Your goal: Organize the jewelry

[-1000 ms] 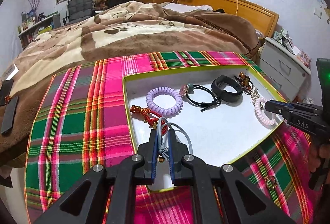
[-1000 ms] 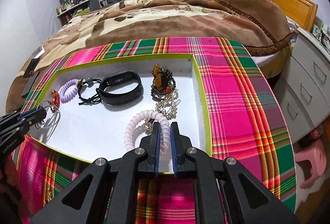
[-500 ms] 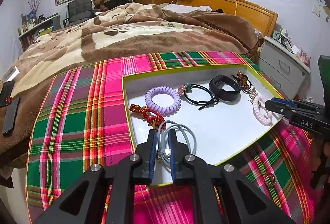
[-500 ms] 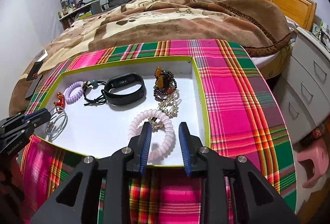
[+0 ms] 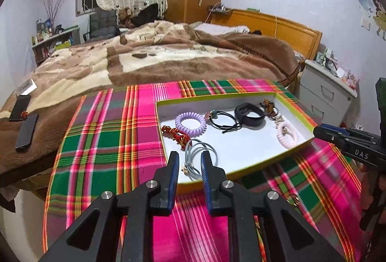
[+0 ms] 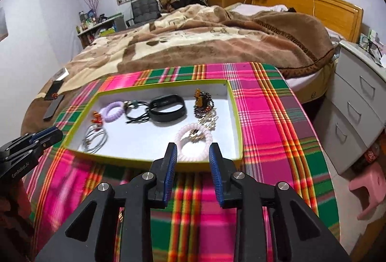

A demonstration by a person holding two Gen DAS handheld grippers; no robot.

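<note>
A white tray (image 5: 241, 148) with a yellow-green rim lies on the plaid cloth. In it are a grey hair tie (image 5: 200, 153), a pink spiral tie (image 6: 193, 145), a purple spiral tie (image 5: 190, 122), a red knotted bracelet (image 5: 175, 134), a black hair tie (image 5: 224, 120), a black band (image 6: 167, 107) and beaded bracelets (image 6: 203, 102). My left gripper (image 5: 190, 162) hovers over the tray's near rim. Its jaws are opening, and the grey tie lies loose below them. Behind the pink tie, my right gripper (image 6: 193, 154) stands open and holds nothing.
A small gold ring (image 5: 293, 199) lies on the plaid cloth (image 5: 103, 141) near the tray's front corner. Behind the cloth is a bed with a brown blanket (image 6: 205, 40). Two dark phones (image 5: 25, 131) rest on it at left. A grey nightstand (image 6: 359, 102) and a pink stool (image 6: 369, 187) are at right.
Both grippers went from shut to open and pulled back and up from the tray. The grey tie and the pink spiral tie were let go and lie in the tray.
</note>
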